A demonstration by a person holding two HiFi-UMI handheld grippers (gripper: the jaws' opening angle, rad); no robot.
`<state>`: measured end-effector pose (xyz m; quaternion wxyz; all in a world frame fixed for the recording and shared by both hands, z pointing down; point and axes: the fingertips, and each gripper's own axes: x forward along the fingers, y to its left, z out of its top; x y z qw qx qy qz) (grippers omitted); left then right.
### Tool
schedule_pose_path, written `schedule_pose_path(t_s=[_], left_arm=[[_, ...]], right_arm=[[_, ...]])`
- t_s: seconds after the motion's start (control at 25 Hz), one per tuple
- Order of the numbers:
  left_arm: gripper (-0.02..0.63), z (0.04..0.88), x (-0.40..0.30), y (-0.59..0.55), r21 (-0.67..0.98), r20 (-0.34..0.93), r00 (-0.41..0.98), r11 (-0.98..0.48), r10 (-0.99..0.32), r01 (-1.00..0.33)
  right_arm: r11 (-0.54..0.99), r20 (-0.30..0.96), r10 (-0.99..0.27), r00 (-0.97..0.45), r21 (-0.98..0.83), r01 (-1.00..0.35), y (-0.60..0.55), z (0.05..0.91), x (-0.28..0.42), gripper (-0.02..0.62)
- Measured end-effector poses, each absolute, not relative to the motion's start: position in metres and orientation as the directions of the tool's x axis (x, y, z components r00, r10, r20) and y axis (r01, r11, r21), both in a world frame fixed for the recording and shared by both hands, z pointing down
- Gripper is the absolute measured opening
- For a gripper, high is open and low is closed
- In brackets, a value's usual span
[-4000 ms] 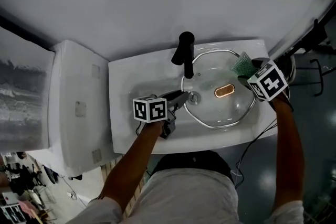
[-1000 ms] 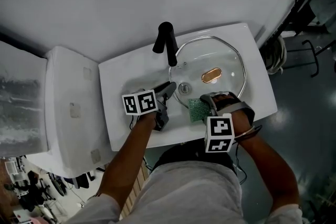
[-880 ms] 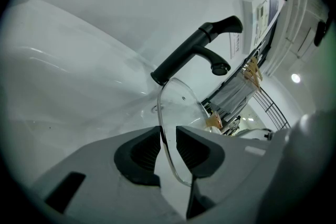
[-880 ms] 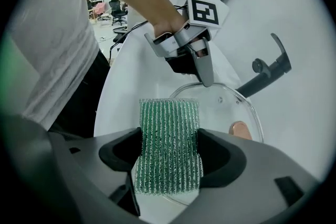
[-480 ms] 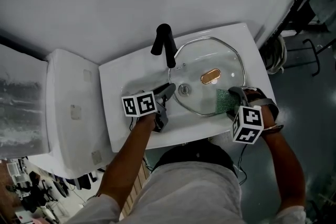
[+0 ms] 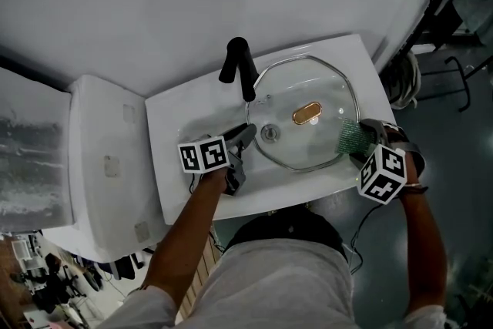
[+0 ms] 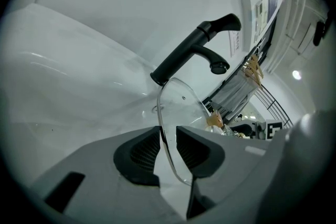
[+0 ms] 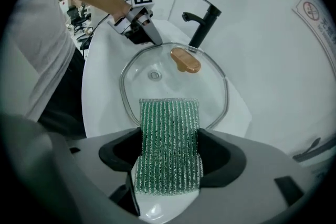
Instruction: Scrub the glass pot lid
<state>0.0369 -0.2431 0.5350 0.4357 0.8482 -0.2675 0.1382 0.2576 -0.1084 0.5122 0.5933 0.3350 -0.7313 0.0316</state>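
Observation:
The glass pot lid, with a metal rim and a copper-coloured handle, lies over the white sink. My left gripper is shut on the lid's left rim. In the left gripper view the rim runs edge-on between the dark pads of that gripper. My right gripper is shut on a green scrub pad, which rests at the lid's right edge. In the right gripper view the pad sticks out of the right gripper over the lid.
A black faucet stands at the back of the sink, close to the lid's far left rim. The drain shows through the glass. A white cabinet top adjoins on the left. Cables and a dark stand are at the right.
My right gripper has carried the green pad along the lid's near rim, from its lower left round to its right edge. The left gripper and the lid have stayed put.

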Motion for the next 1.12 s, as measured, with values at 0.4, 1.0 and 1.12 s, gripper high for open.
schedule_pose_path(t_s=[0.4,1.0,1.12], left_arm=[[0.146,0.514,0.02,-0.237,0.613,0.463,0.795,-0.507,-0.391,-0.606],[0.137,0.357,0.034,-0.193,0.514,0.114,0.858,-0.709,-0.5,-0.482],[0.126,0.323,0.039,-0.186,0.436,0.052,0.863,-0.766,-0.503,-0.473]], right_arm=[[0.615,0.771,-0.581,-0.261,0.206,-0.761,-0.12,0.461,0.23,0.331],[0.511,0.348,-0.808,-0.475,0.014,-0.859,-0.149,0.331,0.159,0.331],[0.509,0.286,-0.823,-0.49,-0.008,-0.861,-0.151,0.314,0.149,0.331]])
